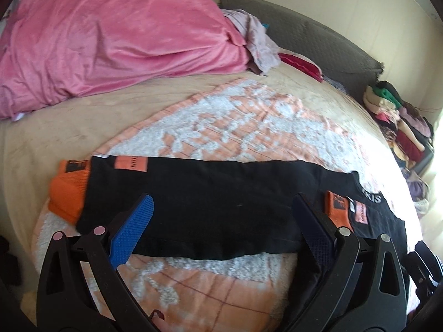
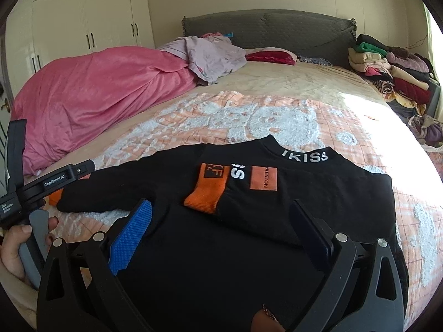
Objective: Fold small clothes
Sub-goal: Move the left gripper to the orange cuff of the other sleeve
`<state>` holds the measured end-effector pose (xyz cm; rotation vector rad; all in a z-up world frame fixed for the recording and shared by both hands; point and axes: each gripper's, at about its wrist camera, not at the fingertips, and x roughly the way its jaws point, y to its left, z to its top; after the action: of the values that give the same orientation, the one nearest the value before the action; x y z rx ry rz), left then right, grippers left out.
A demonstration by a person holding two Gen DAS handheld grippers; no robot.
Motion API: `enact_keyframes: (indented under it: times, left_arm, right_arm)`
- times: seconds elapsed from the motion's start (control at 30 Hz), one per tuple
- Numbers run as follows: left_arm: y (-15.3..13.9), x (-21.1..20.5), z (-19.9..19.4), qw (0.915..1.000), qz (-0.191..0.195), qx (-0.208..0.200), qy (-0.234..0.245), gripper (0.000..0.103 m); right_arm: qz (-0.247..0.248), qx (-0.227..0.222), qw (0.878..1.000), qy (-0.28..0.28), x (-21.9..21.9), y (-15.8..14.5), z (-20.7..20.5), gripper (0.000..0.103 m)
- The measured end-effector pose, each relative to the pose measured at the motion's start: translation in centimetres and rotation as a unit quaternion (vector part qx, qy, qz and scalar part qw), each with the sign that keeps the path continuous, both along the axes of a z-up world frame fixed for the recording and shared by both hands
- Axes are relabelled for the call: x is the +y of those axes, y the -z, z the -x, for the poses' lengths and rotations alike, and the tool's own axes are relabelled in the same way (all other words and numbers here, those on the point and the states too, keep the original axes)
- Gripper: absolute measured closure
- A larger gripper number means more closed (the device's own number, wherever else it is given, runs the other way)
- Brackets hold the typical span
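A small black sweatshirt (image 2: 221, 243) with orange cuffs and white collar lettering lies flat on the bed. Its right sleeve is folded across the chest, orange cuff (image 2: 206, 192) near the middle. Its left sleeve (image 1: 193, 191) stretches out sideways, ending in an orange cuff (image 1: 67, 191). My left gripper (image 1: 221, 221) is open and empty, low over that outstretched sleeve. My right gripper (image 2: 221, 229) is open and empty, over the sweatshirt's body. The left gripper's handle and the hand on it (image 2: 33, 210) show at the left of the right wrist view.
The sweatshirt rests on an orange and white blanket (image 2: 249, 119). A pink duvet (image 1: 110, 36) is heaped at the back left. A stack of folded clothes (image 2: 393, 69) sits at the right by the grey headboard (image 2: 265, 27). Wardrobes (image 2: 83, 13) stand behind.
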<state>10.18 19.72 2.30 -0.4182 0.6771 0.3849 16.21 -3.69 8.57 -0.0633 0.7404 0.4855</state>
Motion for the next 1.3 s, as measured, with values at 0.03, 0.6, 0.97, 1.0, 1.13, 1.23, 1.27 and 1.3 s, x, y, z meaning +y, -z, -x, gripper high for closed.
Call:
enact_keyframes:
  times: [0.03,0.6,0.97,1.0,1.13,1.23,1.27,1.3]
  left_arm:
    - [0.0,0.4,0.3,0.9999,0.0,0.0,-0.013,0.01]
    - [2.1,6.6,4.9,0.9754,0.077,0.023,-0.205,0.01]
    - [4.6,9.4,5.2,0.9617,0.144,0.041,-0.23,0.01]
    - [4.8,9.6,5.2,0.961,0.148,0.041,-0.23,0.01]
    - [5.4,10.4,5.0,0.9588,0.16,0.041,-0.231,0.01]
    - [5.3,10.8,5.1,0.9601,0.159,0.021,-0.229,0.02]
    - [5.3,10.8,5.0,0.9607,0.156,0.02,-0.229,0.031]
    - [5.2,10.8,4.9,0.9618,0.15,0.019,-0.228,0.039]
  right_arm:
    - [-0.002,0.0,1.0,-0.003,0.3,-0.1,-0.1,0.005]
    - [-0.011,0.009,0.997,-0.076,5.9,-1.5,-0.2,0.005]
    - [0.024,0.043,0.987,-0.151,11.6,0.3,0.7,0.005]
    - [0.029,0.045,0.987,-0.151,11.8,0.6,0.7,0.005]
    - [0.033,0.056,0.987,-0.146,11.8,1.6,0.6,0.005]
    - [0.032,0.056,0.989,-0.137,11.3,1.9,0.5,0.005]
    - [0.029,0.057,0.989,-0.133,11.0,1.9,0.4,0.005]
    - [0.026,0.057,0.99,-0.128,10.7,1.9,0.3,0.005]
